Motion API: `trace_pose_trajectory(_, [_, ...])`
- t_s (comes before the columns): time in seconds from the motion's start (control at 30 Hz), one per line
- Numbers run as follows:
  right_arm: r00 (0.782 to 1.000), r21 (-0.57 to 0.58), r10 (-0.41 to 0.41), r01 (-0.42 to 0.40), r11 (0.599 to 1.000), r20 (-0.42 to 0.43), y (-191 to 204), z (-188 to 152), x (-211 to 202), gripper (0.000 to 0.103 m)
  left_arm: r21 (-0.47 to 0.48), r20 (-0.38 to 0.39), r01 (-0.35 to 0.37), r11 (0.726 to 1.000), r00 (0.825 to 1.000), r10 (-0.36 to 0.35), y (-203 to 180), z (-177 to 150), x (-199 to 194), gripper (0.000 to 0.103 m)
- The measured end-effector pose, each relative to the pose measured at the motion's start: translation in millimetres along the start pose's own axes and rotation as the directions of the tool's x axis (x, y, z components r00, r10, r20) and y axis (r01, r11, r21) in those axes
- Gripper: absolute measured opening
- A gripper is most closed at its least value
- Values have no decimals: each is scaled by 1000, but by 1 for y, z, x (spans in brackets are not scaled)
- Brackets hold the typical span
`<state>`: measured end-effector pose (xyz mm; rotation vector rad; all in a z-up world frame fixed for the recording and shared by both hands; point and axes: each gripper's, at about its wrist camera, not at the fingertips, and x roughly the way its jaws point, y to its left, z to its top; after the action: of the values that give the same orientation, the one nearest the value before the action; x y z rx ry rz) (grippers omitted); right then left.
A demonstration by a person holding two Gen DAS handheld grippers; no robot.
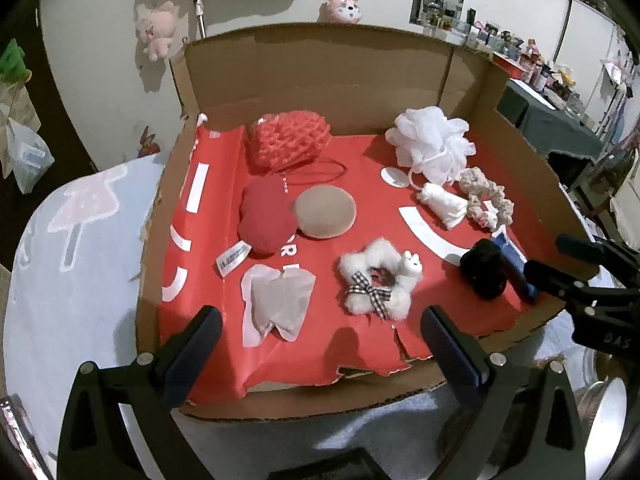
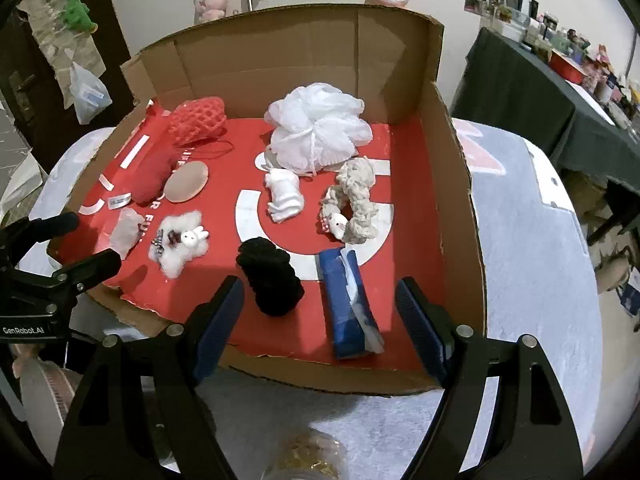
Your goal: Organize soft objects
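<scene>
An open cardboard box point(image 1: 312, 68) with a red liner holds the soft items. On its left lie a red crochet pouch point(image 1: 288, 140), a red cushion point(image 1: 266, 216), a tan round puff point(image 1: 324, 212) and a pale sachet point(image 1: 278, 304). A fluffy white ring with a checked bow point(image 1: 378, 280) lies near the front. To the right are a white mesh pouf point(image 2: 316, 128), a folded white cloth point(image 2: 284, 196), a beige scrunchie point(image 2: 356, 204), a black knit piece point(image 2: 272, 280) and a blue tissue pack point(image 2: 348, 300). My left gripper point(image 1: 320, 320) and right gripper point(image 2: 320, 286) hover open and empty at the box's front edge.
The box sits on a table with a pale patterned cloth point(image 2: 532, 240). A dark-draped table point(image 2: 516, 88) crowded with small items stands at the right. Plush toys point(image 1: 156, 30) hang on the back wall, and a plastic bag point(image 2: 86, 94) hangs at the left.
</scene>
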<state>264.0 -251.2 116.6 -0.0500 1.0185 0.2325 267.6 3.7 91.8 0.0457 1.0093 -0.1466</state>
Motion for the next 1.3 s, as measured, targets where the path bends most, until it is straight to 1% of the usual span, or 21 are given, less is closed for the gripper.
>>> trace_pose_trajectory(0.13, [1000, -2, -19, 19, 1000, -8, -1, -1, 2, 78, -12, -17, -4, 1000, 1000, 4, 2, -1, 6, 101])
trace_pose_trajectory(0.27, [1000, 3, -19, 19, 1000, -18, -2, -2, 3, 78, -24, -4, -17, 1000, 1000, 17, 3, 0, 5, 101])
trace_pose_trajectory(0.53, [999, 8, -29, 29, 1000, -22, -3, -4, 3, 78, -25, -7, -3, 1000, 1000, 3, 4, 1, 6, 101])
trace_pose_trajectory(1.3, [999, 11, -32, 32, 999, -23, -4, -6, 3, 78, -23, -5, -2, 1000, 1000, 2, 4, 0, 6, 101])
